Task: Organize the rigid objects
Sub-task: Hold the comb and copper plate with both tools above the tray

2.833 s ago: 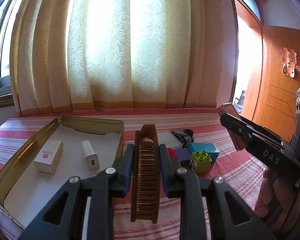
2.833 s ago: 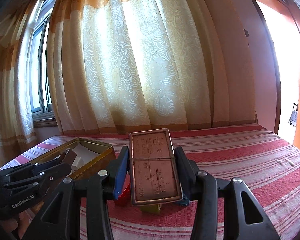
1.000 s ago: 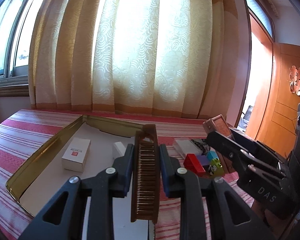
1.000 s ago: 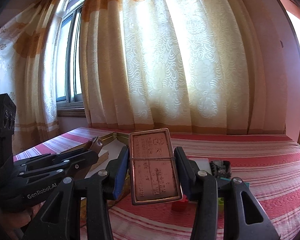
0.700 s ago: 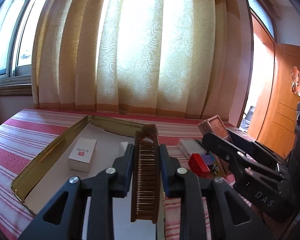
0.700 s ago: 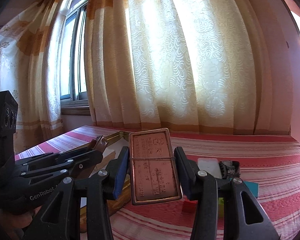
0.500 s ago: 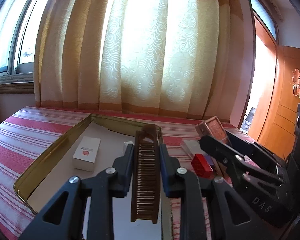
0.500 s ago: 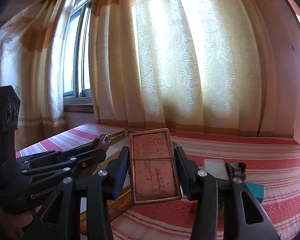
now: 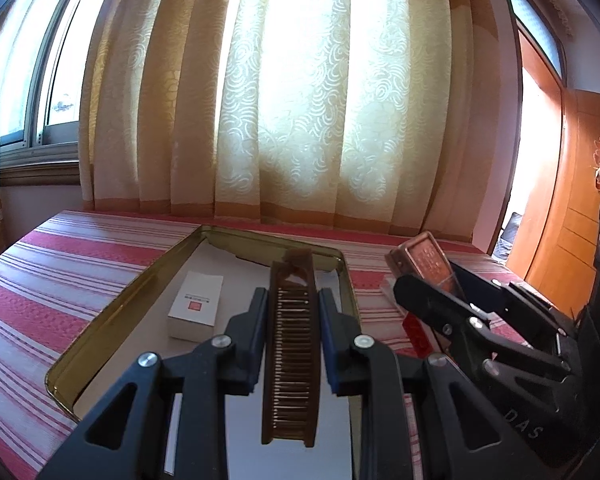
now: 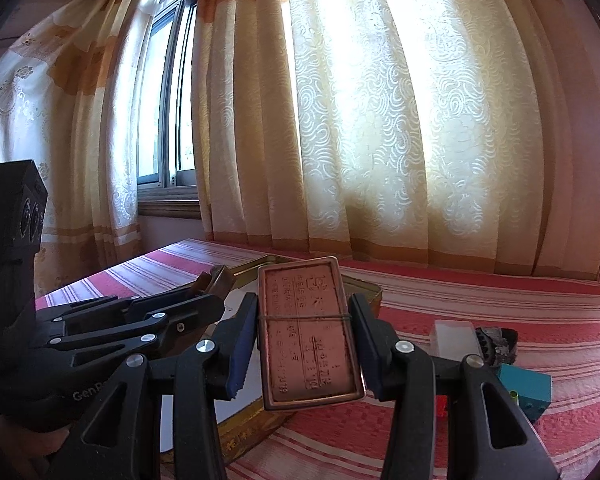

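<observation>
Both loads have shifted left toward the gold tin (image 9: 112, 316): left hand-held gripper (image 9: 293, 312) clenched edgewise on the brown comb (image 9: 290, 344) over it, right hand-held gripper (image 10: 303, 334) clamping the copper plaque (image 10: 306, 332) beside its rim, ready for placing.

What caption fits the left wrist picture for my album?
Left hand-held gripper holds a brown comb over a gold tin with a white box inside.
</observation>
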Demonstrator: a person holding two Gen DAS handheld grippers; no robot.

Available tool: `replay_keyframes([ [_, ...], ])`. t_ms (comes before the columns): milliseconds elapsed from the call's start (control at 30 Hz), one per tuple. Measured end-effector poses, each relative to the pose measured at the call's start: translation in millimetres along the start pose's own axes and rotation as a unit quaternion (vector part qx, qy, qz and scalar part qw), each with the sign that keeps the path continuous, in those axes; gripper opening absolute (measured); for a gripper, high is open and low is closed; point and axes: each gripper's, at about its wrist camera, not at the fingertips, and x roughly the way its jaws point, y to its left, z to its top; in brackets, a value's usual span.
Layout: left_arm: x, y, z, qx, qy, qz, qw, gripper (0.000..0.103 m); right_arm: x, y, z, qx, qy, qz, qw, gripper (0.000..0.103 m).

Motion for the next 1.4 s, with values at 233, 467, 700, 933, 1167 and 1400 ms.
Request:
replay_keyframes([
  [233, 0.1, 5.9, 0.4, 0.0, 0.002, 0.003, 1.0, 0.023, 3.4, 2.1, 0.8, 0.001, 0.002, 0.003, 1.0, 0.049],
  [467, 3.8, 6.6, 0.5, 0.002, 0.013, 0.005, 0.9999, 0.023, 4.2, 4.7, 0.5, -0.001, 0.002, 0.006, 1.0, 0.049],
  [700, 7.1, 10.5, 1.5, 0.002, 0.021, 0.007, 0.9998, 0.023, 6.9, 8.8, 0.1, -0.004, 0.004, 0.011, 1.0, 0.049],
  [933, 6.0, 15.1, 1.1, 0.003, 0.021, 0.011, 0.9997, 0.023, 8.6, 11.1, 0.3, -0.005, 0.006, 0.013, 1.0, 0.049],
  [1167, 7.1, 20.6, 1.2, 0.001, 0.027, 0.014, 0.9995, 0.023, 12.4, 15.6, -0.2, -0.008, 0.008, 0.019, 1.0, 0.049],
  [1400, 10.6, 27.7, 0.4, -0.003, 0.037, 0.013, 0.9992, 0.023, 16.8, 17.9, 0.7, -0.009, 0.011, 0.025, 1.0, 0.049],
])
